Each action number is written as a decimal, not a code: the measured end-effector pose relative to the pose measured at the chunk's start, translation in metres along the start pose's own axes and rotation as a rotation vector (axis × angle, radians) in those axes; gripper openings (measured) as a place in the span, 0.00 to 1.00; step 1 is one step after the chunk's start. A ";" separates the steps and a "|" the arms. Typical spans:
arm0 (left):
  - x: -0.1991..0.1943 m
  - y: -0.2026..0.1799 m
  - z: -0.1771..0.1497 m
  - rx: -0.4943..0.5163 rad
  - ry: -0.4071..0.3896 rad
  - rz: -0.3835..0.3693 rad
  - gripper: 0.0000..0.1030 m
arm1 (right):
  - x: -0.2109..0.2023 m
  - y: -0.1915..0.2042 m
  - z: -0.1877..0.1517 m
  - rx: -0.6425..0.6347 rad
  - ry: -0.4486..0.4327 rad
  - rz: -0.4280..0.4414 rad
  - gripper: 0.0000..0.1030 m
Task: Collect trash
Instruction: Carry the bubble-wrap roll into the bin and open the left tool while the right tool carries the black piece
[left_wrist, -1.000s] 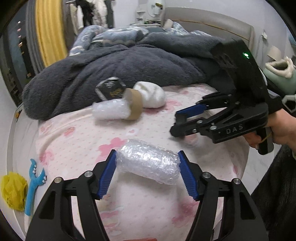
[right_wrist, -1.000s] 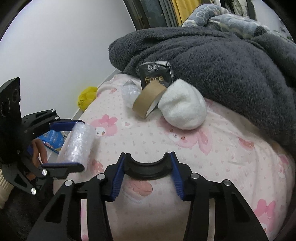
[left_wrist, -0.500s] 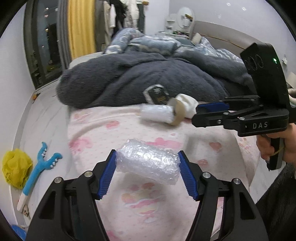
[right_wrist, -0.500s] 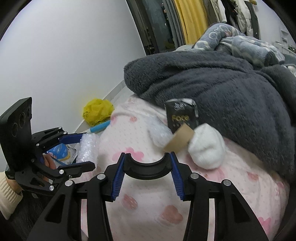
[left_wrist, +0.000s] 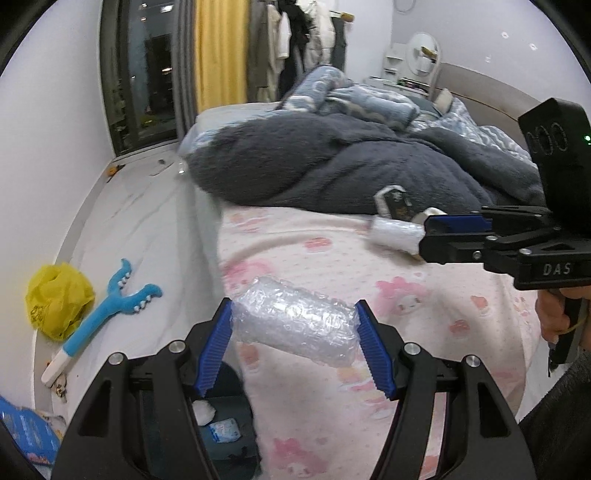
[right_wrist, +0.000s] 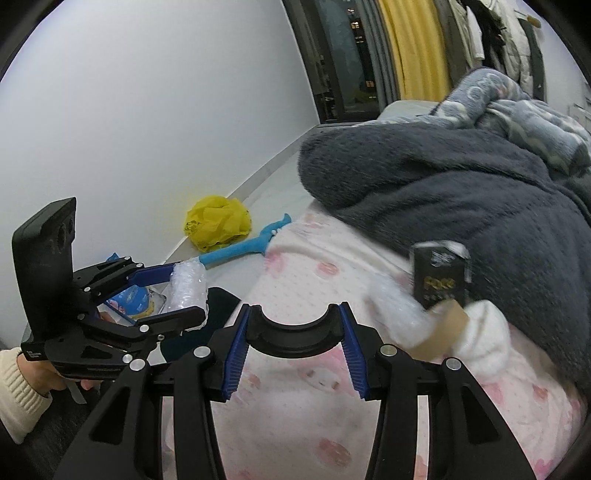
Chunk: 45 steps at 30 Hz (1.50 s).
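A roll of clear bubble wrap (left_wrist: 295, 325) lies crosswise between the blue pads of my left gripper (left_wrist: 293, 314), which is shut on it. It hangs over the corner of the pink bed, above a dark bin (left_wrist: 225, 384) that holds a white wad and a small blue packet. In the right wrist view the same roll (right_wrist: 186, 286) sits in the left gripper (right_wrist: 188, 291). My right gripper (right_wrist: 293, 314) is shut on a black curved piece (right_wrist: 293, 334). On the bed lie a second bubble wrap roll (left_wrist: 395, 236), a black packet (right_wrist: 439, 277), a cardboard ring (right_wrist: 443, 325) and a white wad (right_wrist: 484, 339).
A dark grey blanket (left_wrist: 351, 166) is heaped across the bed behind the trash. On the floor by the wall lie a crumpled yellow bag (left_wrist: 55, 299), a blue toy (left_wrist: 107, 310) and a blue packet (left_wrist: 26, 435). A hand and dark sleeve show at the right edge.
Both grippers have drawn back from the middle of the bed toward its left corner and risen. The floor and the dark bin have come into view under the left gripper. Both grips are unchanged.
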<state>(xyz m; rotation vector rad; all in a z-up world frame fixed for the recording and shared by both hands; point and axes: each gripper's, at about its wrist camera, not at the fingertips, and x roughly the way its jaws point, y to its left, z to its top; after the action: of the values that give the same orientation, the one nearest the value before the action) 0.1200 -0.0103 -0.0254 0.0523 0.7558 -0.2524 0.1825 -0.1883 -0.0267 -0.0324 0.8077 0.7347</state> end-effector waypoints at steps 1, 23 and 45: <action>-0.001 0.005 -0.001 -0.011 0.000 0.009 0.66 | 0.002 0.003 0.002 -0.003 0.001 0.001 0.46; -0.006 0.091 -0.028 -0.197 0.060 0.124 0.66 | 0.049 0.054 0.029 -0.050 0.038 0.001 0.46; 0.028 0.161 -0.081 -0.356 0.206 0.181 0.66 | 0.104 0.107 0.042 -0.116 0.096 0.035 0.46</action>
<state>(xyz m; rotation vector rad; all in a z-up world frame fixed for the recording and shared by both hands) 0.1240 0.1511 -0.1105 -0.1922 0.9854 0.0631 0.1919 -0.0341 -0.0408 -0.1594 0.8584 0.8178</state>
